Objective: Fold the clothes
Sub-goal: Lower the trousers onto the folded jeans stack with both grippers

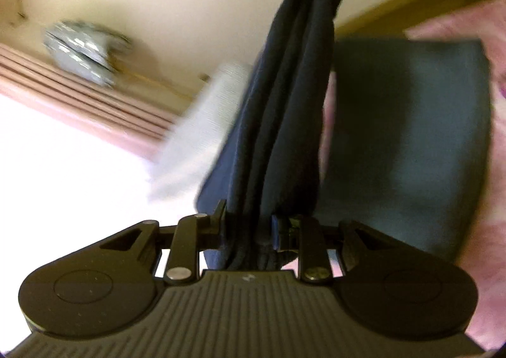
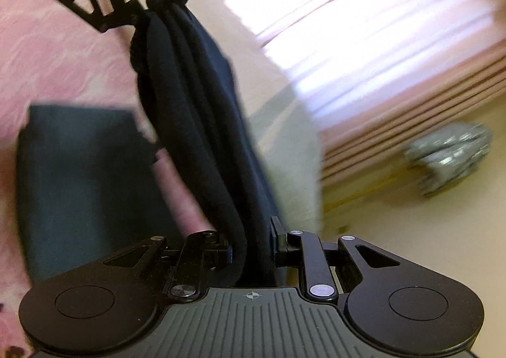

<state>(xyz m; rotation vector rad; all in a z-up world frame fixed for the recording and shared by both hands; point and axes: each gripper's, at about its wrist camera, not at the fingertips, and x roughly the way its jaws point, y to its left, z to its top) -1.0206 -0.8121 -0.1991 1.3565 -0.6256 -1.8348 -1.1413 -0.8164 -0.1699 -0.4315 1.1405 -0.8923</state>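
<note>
Beneath my two grippers spreads a pink bedspread (image 2: pixel 57 51), the largest surface in either wrist view, with pale pink pleated curtains (image 2: pixel 395 79) glowing against bright window light beyond it. On the bedspread lies a dark teal garment (image 1: pixel 408 142), folded flat into a rectangle, its edges blurred.

Between my tools hangs the piece I am working: a navy garment (image 1: pixel 284 123), bunched into a thick twisted rope and held off the bed, stretched from one gripper to the other. The same cloth fills the middle of the right wrist view (image 2: pixel 202 123). A whitish cloth (image 1: pixel 202 123) sits just behind it, too smeared to identify.

My left gripper (image 1: pixel 249 228) is clamped on one end of the navy garment, folds of it squeezed between the fingers. My right gripper (image 2: pixel 253 250) grips the opposite end the same way, and each tool shows at the top of the other's view.

A silver patterned object (image 2: pixel 449 155) rests on the cream floor near the curtains, out of focus.
</note>
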